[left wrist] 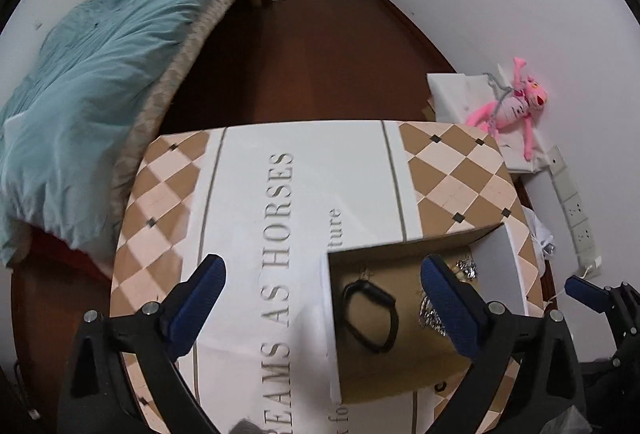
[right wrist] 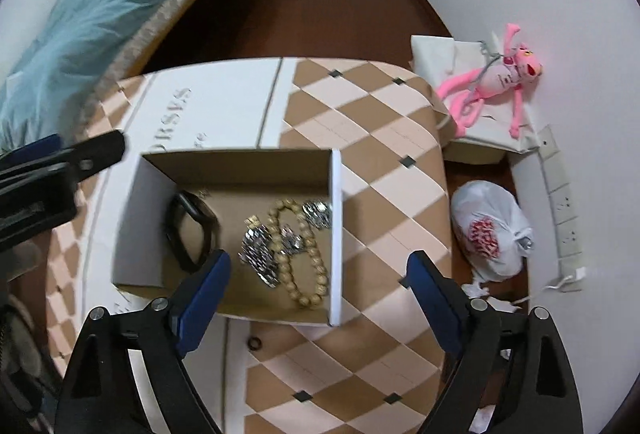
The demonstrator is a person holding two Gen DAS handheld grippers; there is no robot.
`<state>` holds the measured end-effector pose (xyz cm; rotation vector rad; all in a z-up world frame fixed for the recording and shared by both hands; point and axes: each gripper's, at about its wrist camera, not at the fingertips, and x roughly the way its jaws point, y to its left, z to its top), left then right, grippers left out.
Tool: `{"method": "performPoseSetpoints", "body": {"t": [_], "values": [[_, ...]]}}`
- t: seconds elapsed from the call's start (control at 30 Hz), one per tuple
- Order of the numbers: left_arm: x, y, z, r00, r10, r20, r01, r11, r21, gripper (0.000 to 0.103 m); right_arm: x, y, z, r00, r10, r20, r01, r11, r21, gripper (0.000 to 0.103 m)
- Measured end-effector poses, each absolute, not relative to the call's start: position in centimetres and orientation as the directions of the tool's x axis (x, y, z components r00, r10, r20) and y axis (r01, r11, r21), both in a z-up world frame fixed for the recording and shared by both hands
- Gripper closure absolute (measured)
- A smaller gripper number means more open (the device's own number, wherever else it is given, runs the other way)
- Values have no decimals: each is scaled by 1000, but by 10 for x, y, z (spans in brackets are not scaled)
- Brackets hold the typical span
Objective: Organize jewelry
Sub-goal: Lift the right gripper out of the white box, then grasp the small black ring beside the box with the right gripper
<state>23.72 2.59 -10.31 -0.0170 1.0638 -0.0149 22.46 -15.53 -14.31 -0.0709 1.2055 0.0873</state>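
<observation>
Lying in a shallow cardboard box on the desk, the jewelry is gathered toward the box's right half. A black band (a smooth closed loop with a thicker, flat upper section) rests on the box floor at the left. Right of it lies a silver chain piece, glittering and bunched, and touching it is a beaded bracelet of round cream-coloured beads stretched into a long loop. Two more small silver pieces lie by the beads, one at the far end of the loop and one across its middle. A small dark ring sits on the desk just outside the box's near wall.

The desk wears a cover with tan and pale diamonds and a white central strip with grey lettering.

Both tongs are spread wide and hold nothing. The right tongs hover over the near edge of the box, and the left tongs hang above the desk at the box's left side, with one blue pad over the box interior.

Beyond the desk are a bed with a teal blanket and a pink plush toy.
</observation>
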Motion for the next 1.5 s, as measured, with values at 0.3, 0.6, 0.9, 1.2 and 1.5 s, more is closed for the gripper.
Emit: {"method": "performPoseSetpoints", "body": {"t": [0.3,0.6,0.9,1.2,1.5], "values": [[202,32,-86,543,15,-840,-39,999,-8,3,199,-159,-116,435,26,-900,-92,996,-16,8],[137,42,-116,546,94,-832,-87,995,55,3,140,-147,-149,448,87,-890,-98,994,48,8],[113,44,-194,430,128,-894,-103,990,92,3,123,-127,-226,415,109,-903,-114,991,68,40],[112,38,-206,416,117,-902,-108,991,79,3,122,-108,-239,468,69,-881,-170,985,-13,90],[124,2,-209,450,36,-892,-52,999,14,4,118,-152,-223,478,83,-875,-57,996,64,90]]}}
